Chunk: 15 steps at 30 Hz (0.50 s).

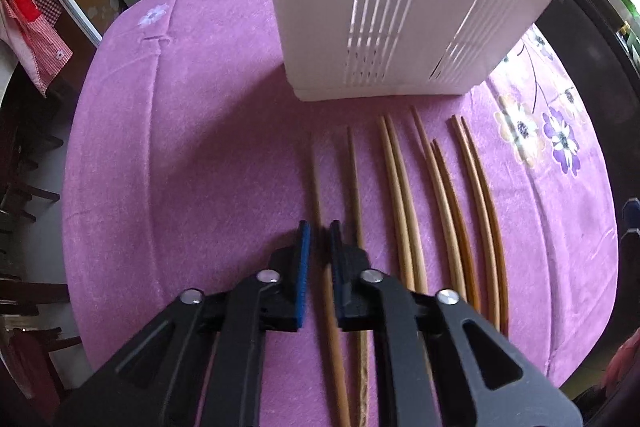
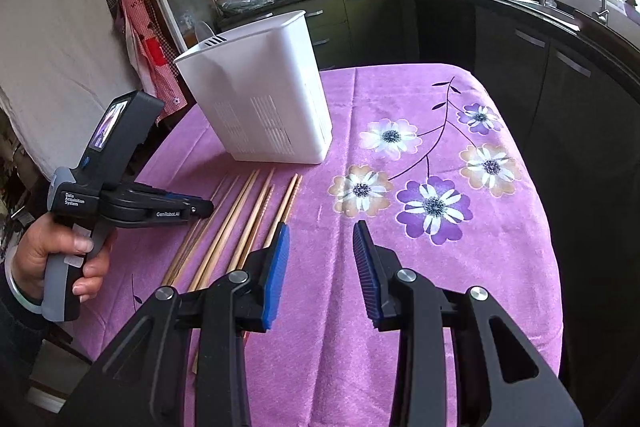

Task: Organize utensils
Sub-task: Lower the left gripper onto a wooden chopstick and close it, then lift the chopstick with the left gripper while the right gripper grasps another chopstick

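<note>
Several wooden chopsticks (image 1: 404, 195) lie side by side on the purple cloth in front of a white slotted utensil holder (image 1: 400, 7). My left gripper (image 1: 319, 225) points steeply down at the leftmost chopstick (image 1: 316, 171); its jaws are nearly together with that stick between the blue pads. The right wrist view shows the same left gripper (image 2: 210, 207) in a person's hand (image 2: 60, 259), low over the left side of the chopsticks (image 2: 248, 211). My right gripper (image 2: 320, 227) is open and empty, hovering just right of the row. The holder (image 2: 260, 99) stands behind.
The flowered purple tablecloth (image 2: 400, 267) covers a small table whose edges drop off at left and right. Dark kitchen cabinets (image 2: 520, 67) and a counter with pots and a sink run behind and to the right. A red checked apron (image 2: 148, 67) hangs at the left.
</note>
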Tool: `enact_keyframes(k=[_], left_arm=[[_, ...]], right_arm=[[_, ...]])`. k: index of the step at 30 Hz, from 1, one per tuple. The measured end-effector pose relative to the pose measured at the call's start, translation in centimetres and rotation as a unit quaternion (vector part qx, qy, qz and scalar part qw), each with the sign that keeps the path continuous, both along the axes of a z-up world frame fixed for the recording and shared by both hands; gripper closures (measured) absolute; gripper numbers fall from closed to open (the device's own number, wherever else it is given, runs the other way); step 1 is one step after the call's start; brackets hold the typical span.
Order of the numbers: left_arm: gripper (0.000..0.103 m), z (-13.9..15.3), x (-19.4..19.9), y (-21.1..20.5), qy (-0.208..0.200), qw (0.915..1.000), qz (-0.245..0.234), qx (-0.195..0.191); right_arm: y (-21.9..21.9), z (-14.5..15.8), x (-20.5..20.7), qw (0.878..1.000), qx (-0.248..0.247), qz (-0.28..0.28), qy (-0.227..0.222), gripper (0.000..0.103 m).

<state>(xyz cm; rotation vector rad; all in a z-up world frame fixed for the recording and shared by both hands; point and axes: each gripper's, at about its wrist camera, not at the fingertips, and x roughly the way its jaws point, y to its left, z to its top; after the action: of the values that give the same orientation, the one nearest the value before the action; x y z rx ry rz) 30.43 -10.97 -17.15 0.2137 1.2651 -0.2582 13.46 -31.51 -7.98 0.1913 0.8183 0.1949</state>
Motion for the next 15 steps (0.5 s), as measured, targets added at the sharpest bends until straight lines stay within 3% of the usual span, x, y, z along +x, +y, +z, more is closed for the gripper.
enact_keyframes(k=[4,7,15], left_arm=[[0.098,-0.1,-0.3,1.0,-0.007,1.0,0.002,0.0],[0.098,0.5,-1.6,3.0,-0.02,0.9995,0.008,-0.024],[0.098,7.5,-5.7,6.8,-0.135,0.9875,0.025,-0.077]], right_arm=[[0.0,-0.1,0.1,1.0,-0.003,0.003,0.004,0.07],[0.2,-0.1,0.5,1.0,0.004,0.012,0.012,0.07],[1.4,0.0,2.8,0.999,0.006,0.035,0.038,0.07]])
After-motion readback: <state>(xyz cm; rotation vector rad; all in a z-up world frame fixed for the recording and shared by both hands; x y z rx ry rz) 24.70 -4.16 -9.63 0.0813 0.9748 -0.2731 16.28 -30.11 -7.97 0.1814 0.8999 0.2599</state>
